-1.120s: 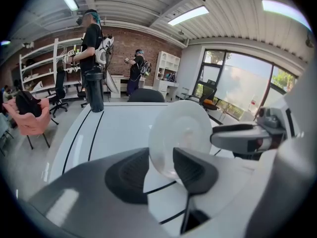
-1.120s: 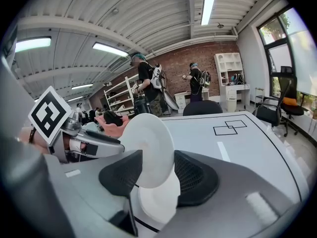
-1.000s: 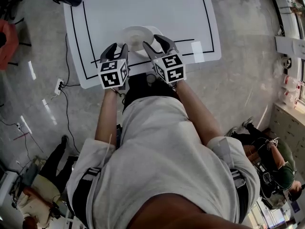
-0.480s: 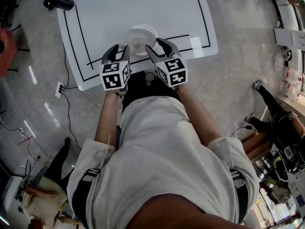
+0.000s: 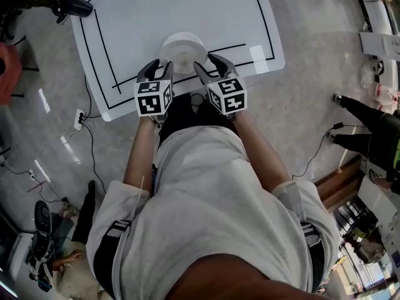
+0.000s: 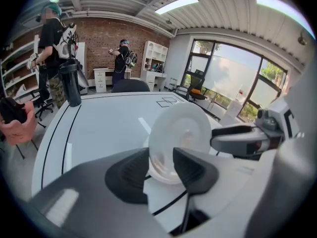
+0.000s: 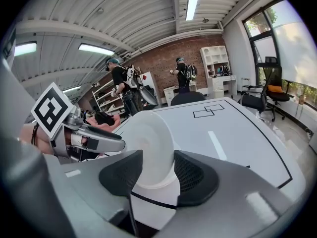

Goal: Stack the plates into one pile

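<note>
Surface: white table (image 5: 125,17) marked with black lines, in a brick-walled workroom; we stand at its near edge.
Plates: the white plates (image 5: 183,47) appear to sit as one low pile close to that edge, between the two grippers; we cannot count them.
Left claw: the left gripper (image 5: 157,67) is just beside the pile's left rim, jaws wide, nothing pinched.
Right claw: the right gripper (image 5: 209,64) is near the right rim, jaws likewise spread, pads off the pile.
Handling: we judge the plates light, stiff and smooth, hence slippery; whether they are brittle we cannot tell.
Hold: we would take a rim edge-on, one pad above and one below, and lift level.
</note>
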Available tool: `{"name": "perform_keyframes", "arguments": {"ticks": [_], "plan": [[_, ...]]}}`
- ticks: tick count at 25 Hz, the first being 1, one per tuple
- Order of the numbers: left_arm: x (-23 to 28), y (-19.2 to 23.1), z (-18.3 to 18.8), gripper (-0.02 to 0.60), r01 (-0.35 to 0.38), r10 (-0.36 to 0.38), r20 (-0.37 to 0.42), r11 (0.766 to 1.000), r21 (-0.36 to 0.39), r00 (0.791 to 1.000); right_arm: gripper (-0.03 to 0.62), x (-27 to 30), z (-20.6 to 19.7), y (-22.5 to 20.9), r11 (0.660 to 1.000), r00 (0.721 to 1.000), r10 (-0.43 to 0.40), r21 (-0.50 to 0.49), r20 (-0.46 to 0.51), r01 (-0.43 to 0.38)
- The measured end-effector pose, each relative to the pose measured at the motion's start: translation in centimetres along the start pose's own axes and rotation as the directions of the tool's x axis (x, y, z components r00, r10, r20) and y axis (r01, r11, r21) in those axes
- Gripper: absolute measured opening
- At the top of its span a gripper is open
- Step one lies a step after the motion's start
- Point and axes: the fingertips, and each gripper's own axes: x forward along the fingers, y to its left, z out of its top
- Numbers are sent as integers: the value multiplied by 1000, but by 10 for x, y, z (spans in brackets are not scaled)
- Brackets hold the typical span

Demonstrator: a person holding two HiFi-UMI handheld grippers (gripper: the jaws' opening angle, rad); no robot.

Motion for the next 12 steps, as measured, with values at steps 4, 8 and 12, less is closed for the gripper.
{"name": "perform_keyframes", "arguments": {"ticks": [4, 8, 12], "plan": [[8, 0, 0, 147, 8, -8, -18, 1000, 15, 1000, 207, 4, -2, -5, 1000, 1000, -10, 11, -10, 10], [16, 3, -4, 147, 15, -14, -36, 1000, 21, 999, 207, 11, -9, -8, 1000, 999, -18, 14, -28, 18], [22, 5, -8, 153, 17, -15, -55, 999, 36, 998, 207, 18, -15, -11, 999, 998, -27, 20, -49, 28]]}}
